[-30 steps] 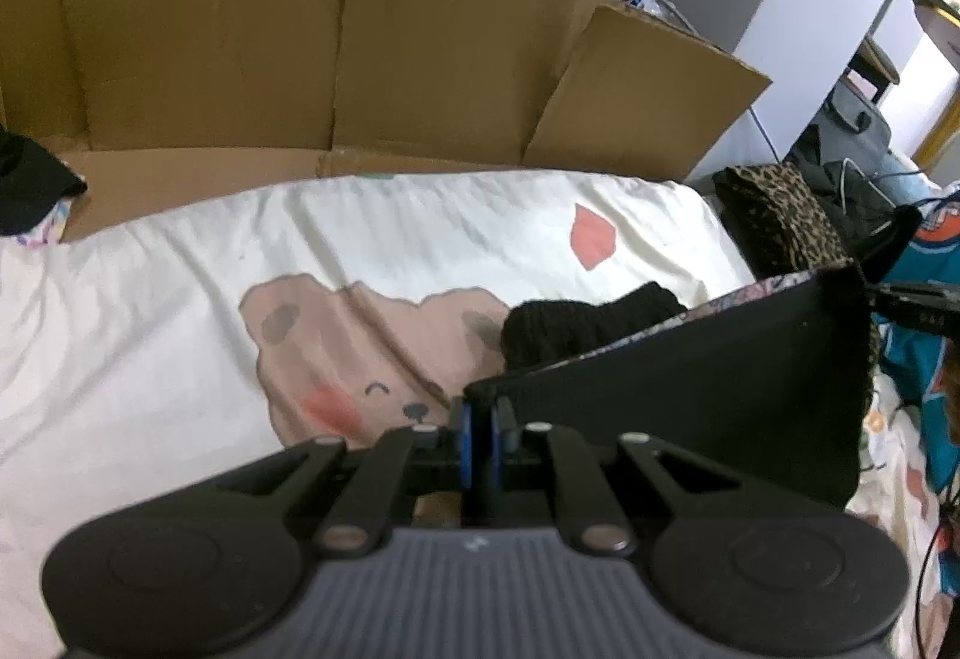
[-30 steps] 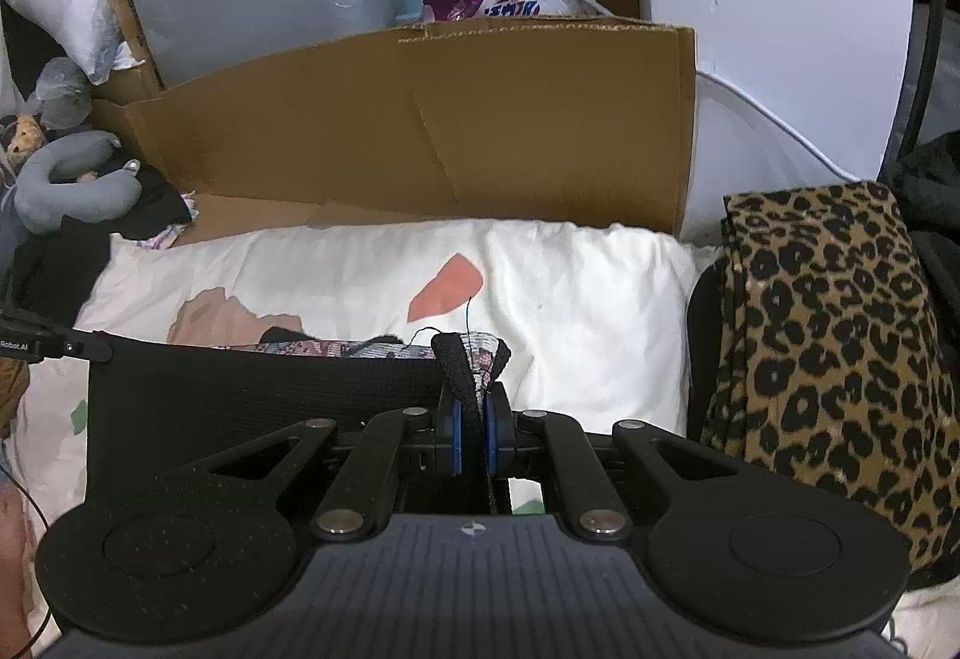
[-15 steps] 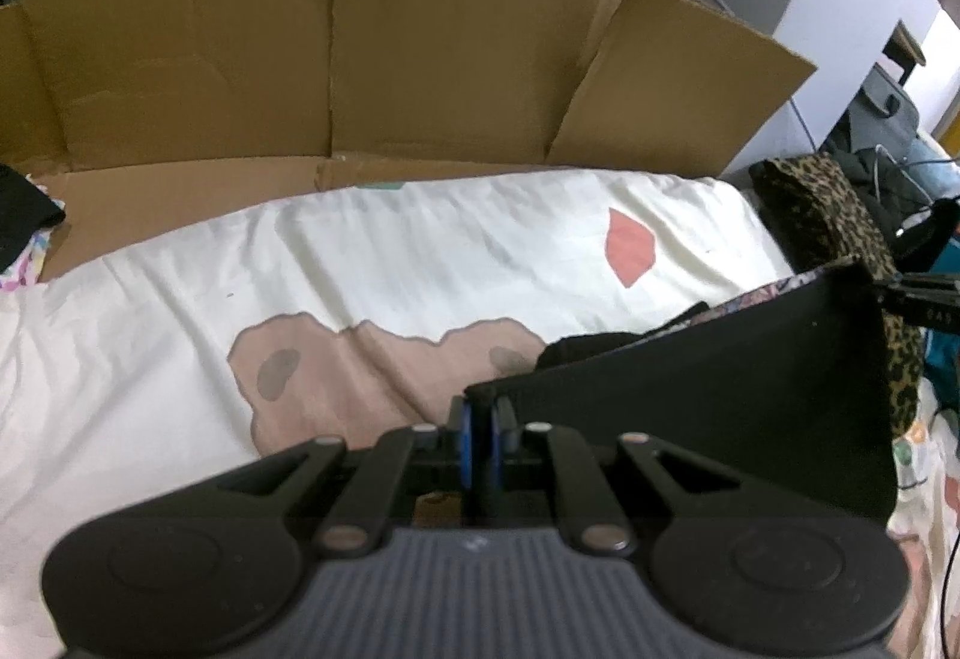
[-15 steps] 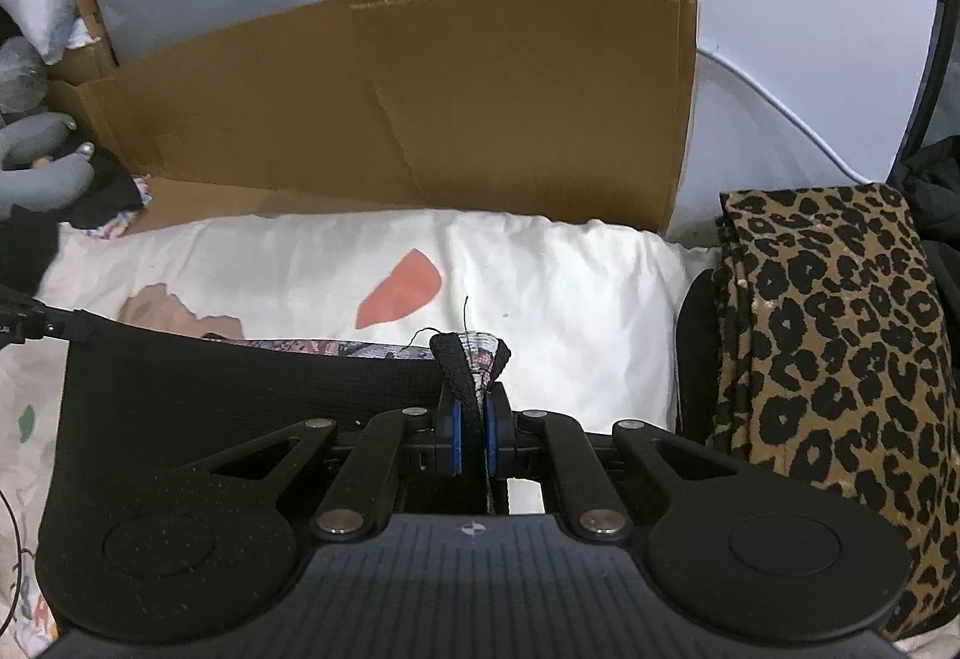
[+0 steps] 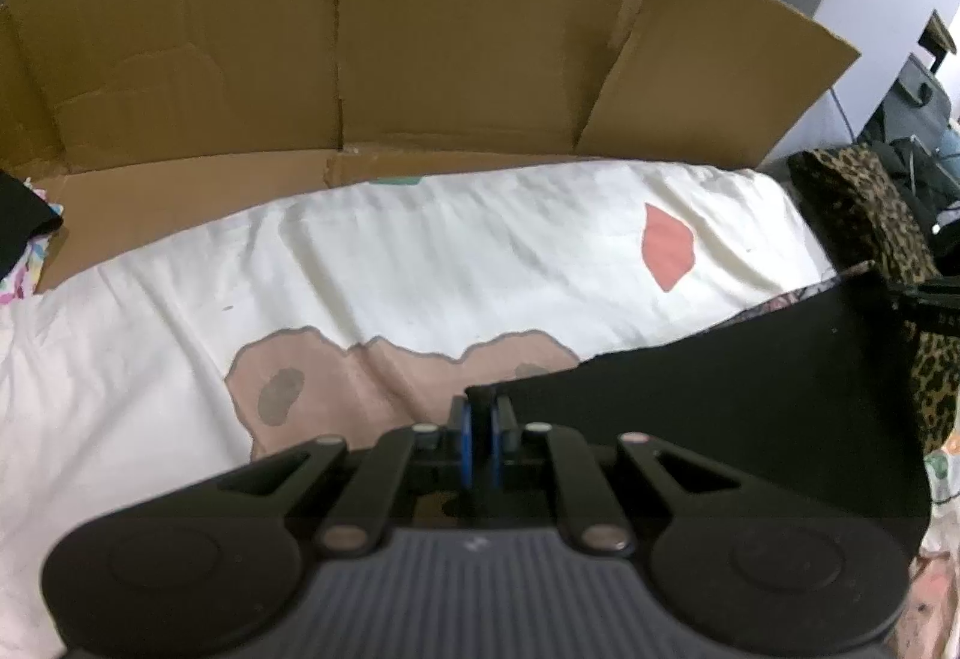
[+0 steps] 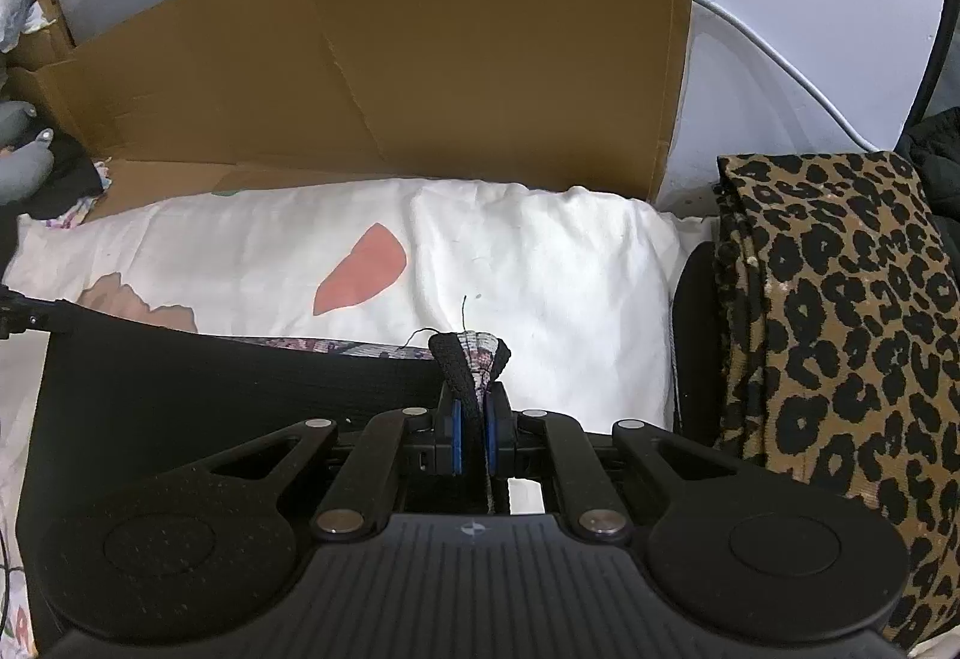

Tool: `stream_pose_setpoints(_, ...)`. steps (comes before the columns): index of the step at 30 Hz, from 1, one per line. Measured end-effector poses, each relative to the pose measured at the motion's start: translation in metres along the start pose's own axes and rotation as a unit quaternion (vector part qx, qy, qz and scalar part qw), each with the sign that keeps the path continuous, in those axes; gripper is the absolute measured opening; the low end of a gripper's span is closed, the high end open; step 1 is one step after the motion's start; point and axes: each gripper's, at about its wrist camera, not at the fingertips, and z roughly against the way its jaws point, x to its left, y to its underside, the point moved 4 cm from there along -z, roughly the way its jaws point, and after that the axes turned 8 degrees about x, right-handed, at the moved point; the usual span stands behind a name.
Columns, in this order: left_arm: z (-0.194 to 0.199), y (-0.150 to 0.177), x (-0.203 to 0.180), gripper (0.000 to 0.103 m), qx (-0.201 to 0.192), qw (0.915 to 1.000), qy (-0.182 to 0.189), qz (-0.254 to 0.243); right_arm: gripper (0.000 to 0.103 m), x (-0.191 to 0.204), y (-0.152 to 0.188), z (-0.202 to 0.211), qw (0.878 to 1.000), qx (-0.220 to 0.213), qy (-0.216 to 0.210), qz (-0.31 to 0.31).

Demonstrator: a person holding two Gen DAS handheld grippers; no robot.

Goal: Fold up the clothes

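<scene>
Both grippers are clamped shut on the black knit garment with a floral lining [image 5: 720,419]: left gripper [image 5: 478,434] bottom centre, right gripper [image 6: 472,434] pinching a bunched corner, probably stretching the edge taut for a fold. Behind: cream bear-print bedding [image 5: 390,275], leopard-print fabric [image 6: 840,299] right, brown cardboard wall [image 5: 360,47] at top.

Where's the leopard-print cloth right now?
Right wrist view: the leopard-print cloth lies at the right edge, beside the white bedding, below the white wall.
</scene>
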Motion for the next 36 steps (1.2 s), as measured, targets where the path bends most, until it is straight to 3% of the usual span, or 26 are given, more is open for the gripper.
stream_pose_setpoints(12,-0.039,0.000,0.006,0.009,0.024,0.9996,-0.013,0.004,0.010,-0.001,-0.006,-0.032,1.000,0.014,0.009,-0.008)
stream_pose_setpoints(15,-0.030,-0.001,0.011,0.015,0.015,0.9995,-0.026,0.009,0.021,-0.003,-0.011,-0.032,0.999,0.012,0.030,-0.004)
stream_pose_setpoints(18,-0.017,-0.004,0.017,0.026,-0.004,0.9993,-0.028,0.026,0.022,-0.006,-0.018,-0.021,0.999,-0.008,0.036,-0.018)
stream_pose_setpoints(22,-0.003,-0.006,0.009,0.036,-0.022,0.9993,-0.006,0.028,0.028,0.006,-0.017,-0.007,0.999,-0.033,0.014,-0.006)
stream_pose_setpoints(30,-0.001,-0.004,-0.032,0.039,-0.027,0.9992,0.027,0.000,0.030,0.050,-0.005,-0.002,0.998,-0.035,-0.046,0.030)
stream_pose_setpoints(36,-0.003,0.000,-0.057,0.040,-0.028,0.9986,0.041,-0.017,0.030,0.068,-0.005,-0.012,0.998,-0.030,-0.055,0.021)
